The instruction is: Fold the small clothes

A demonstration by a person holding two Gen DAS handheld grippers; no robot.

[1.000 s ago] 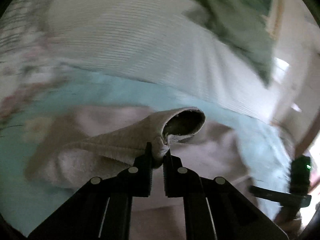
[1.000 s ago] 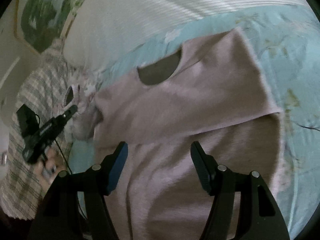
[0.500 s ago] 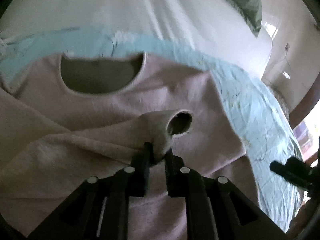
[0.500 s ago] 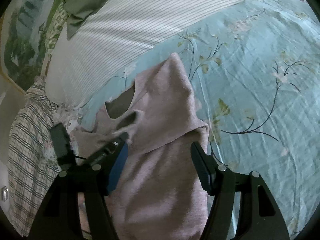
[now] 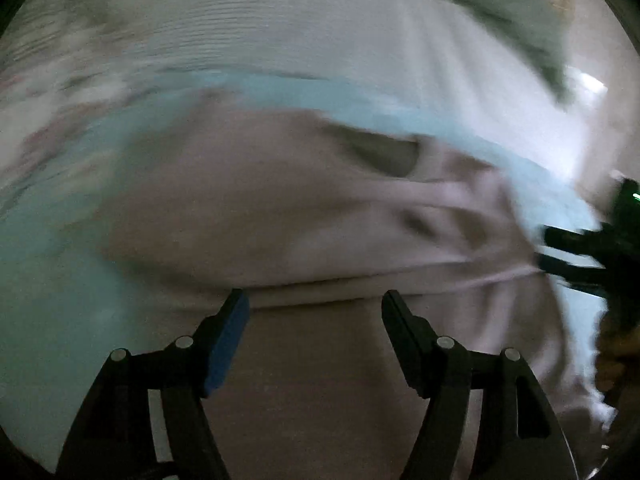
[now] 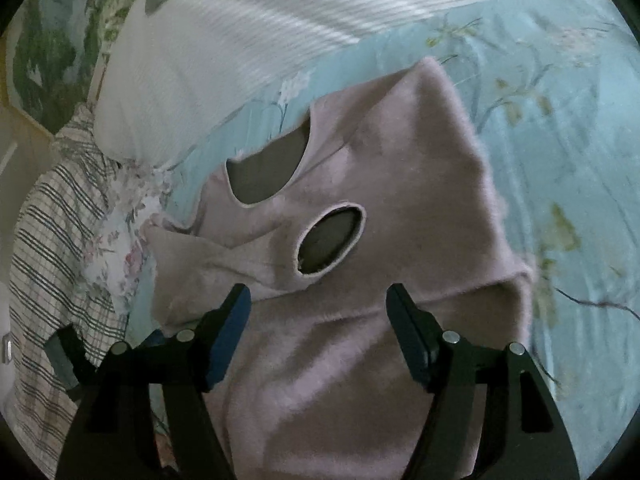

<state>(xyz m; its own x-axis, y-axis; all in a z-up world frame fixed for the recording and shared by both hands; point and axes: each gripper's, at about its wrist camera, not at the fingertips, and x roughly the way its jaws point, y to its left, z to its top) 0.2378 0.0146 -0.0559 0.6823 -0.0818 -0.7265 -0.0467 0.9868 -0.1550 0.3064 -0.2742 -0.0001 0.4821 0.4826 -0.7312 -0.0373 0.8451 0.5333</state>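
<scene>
Though folded, sweater neckline pillowward

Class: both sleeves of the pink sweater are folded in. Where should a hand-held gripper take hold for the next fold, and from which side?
Likely the hem end of the pink sweater, from the near side: it lies flat and nearest.

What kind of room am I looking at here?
Most likely a bedroom: a pink sweater lies on a bed with a light blue floral sheet, beside a white striped pillow and a plaid blanket.
</scene>
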